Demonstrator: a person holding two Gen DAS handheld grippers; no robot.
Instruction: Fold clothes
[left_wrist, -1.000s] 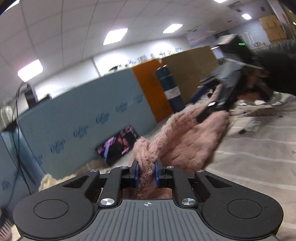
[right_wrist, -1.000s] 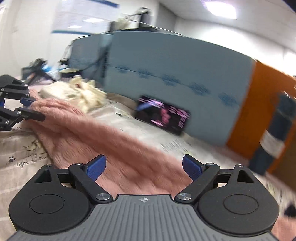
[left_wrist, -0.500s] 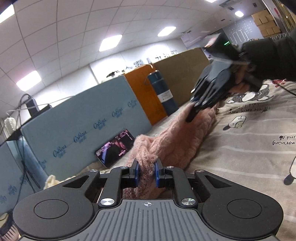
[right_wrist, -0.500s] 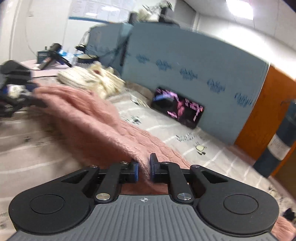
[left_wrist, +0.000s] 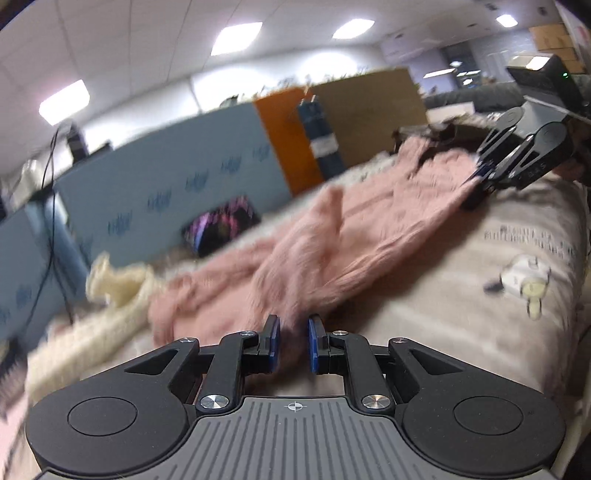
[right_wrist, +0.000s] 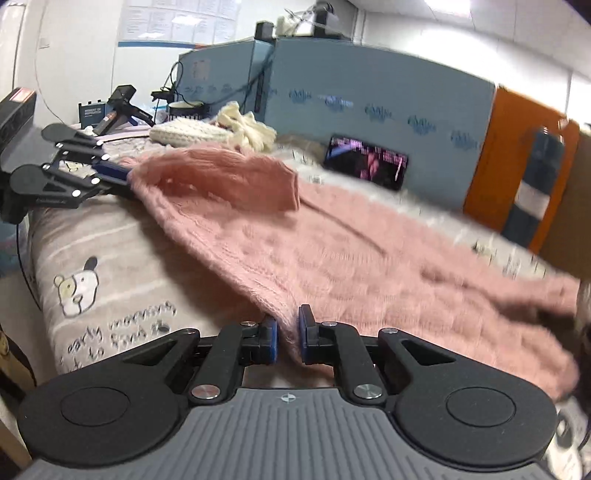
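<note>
Left wrist view: fuzzy pink knitted sweater (left_wrist: 332, 236) lies spread across the grey cartoon-print bed cover (left_wrist: 480, 295), one edge pinched between the narrow blue-padded left gripper (left_wrist: 293, 343), the opposite edge clamped by the right gripper (right_wrist: 287, 338). Both grippers point slightly downward, low over the bed. Cream knit garment (right_wrist: 229, 129), blue partition panels (right_wrist: 369, 92) and orange board (right_wrist: 517, 155) sit behind.
</note>
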